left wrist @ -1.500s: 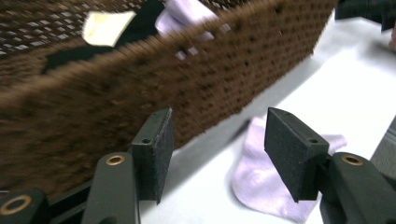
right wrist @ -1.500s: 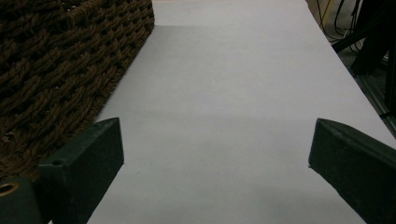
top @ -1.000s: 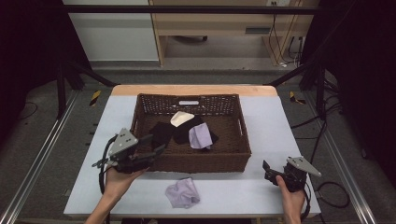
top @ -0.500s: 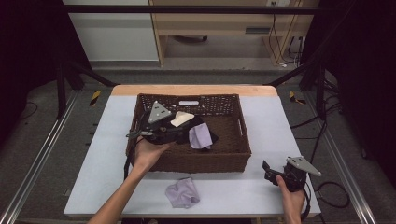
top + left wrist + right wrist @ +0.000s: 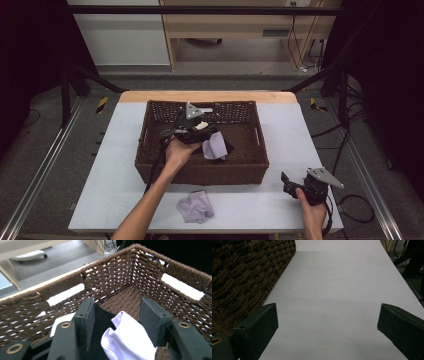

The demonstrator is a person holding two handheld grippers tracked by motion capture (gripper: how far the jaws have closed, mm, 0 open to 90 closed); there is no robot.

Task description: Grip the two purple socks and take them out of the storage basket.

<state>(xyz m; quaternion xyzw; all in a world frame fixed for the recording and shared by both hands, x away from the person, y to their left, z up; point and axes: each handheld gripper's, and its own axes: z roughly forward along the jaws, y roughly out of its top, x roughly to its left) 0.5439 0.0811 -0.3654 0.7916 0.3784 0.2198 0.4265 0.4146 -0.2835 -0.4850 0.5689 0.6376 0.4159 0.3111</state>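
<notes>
A brown wicker basket [image 5: 250, 167] stands mid-table. In it lie a black cloth [image 5: 227, 147], a lavender cloth [image 5: 215, 146] and a pale cream cloth [image 5: 202, 126]. My left gripper [image 5: 196, 131] reaches down into the basket over these cloths. In the left gripper view its jaws [image 5: 118, 311] straddle a white cloth [image 5: 125, 340] lying on the black cloth [image 5: 100, 320]. The jaws have just been closing, and the pads stand apart from the cloth. My right gripper [image 5: 287, 183] rests open near the table's front right corner, with nothing between its jaws [image 5: 327, 315].
A second lavender cloth [image 5: 195, 206] lies crumpled on the white table [image 5: 115, 190] in front of the basket. The basket wall [image 5: 242, 272] is just left of the right gripper. A wooden cabinet stands beyond the table.
My left hand has moved from the basket's front left wall up and over into the basket, toward its far side, and now hangs over the pale cloth. The right gripper has stayed put.
</notes>
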